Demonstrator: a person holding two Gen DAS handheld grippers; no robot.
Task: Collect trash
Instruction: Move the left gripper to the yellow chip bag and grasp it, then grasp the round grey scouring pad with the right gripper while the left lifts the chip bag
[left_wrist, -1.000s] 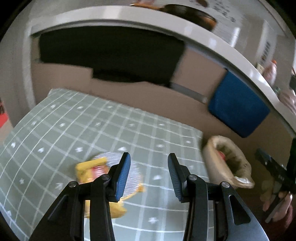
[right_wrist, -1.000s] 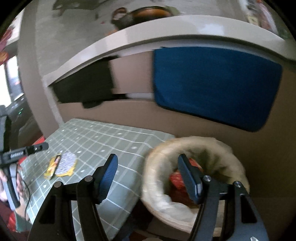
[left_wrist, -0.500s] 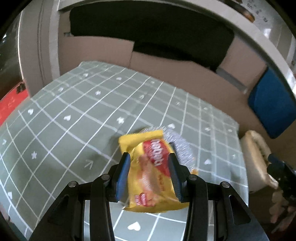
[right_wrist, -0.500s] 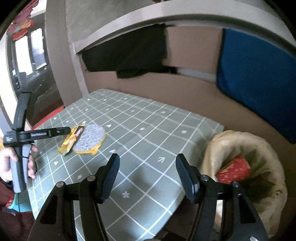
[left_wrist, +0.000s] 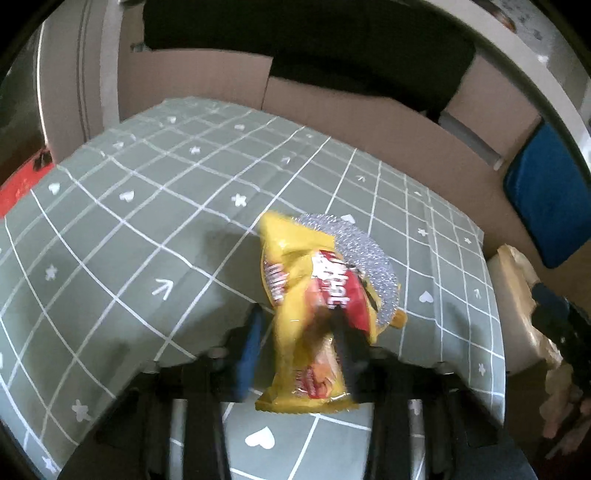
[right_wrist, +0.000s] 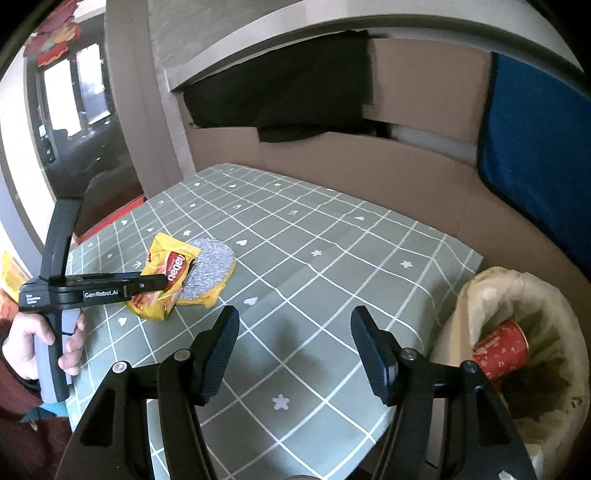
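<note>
A yellow and red snack wrapper (left_wrist: 310, 314) lies crumpled on the green checked tablecloth (left_wrist: 147, 221), partly over a silver-faced wrapper (left_wrist: 365, 266). My left gripper (left_wrist: 295, 339) is closed around the yellow wrapper's near end; its fingers are blurred. From the right wrist view the left gripper (right_wrist: 159, 282) reaches the yellow wrapper (right_wrist: 166, 273) beside the silver wrapper (right_wrist: 210, 266). My right gripper (right_wrist: 295, 347) is open and empty above the table's near right part.
A lined trash bin (right_wrist: 517, 354) stands off the table's right edge with a red paper cup (right_wrist: 502, 347) inside; it also shows in the left wrist view (left_wrist: 517, 302). Cardboard panels (right_wrist: 369, 162) and a blue cloth (right_wrist: 535, 155) stand behind the table.
My left gripper moved down onto the yellow wrapper and closed on it, crumpling it. My right gripper swung left from over the bin to over the table.
</note>
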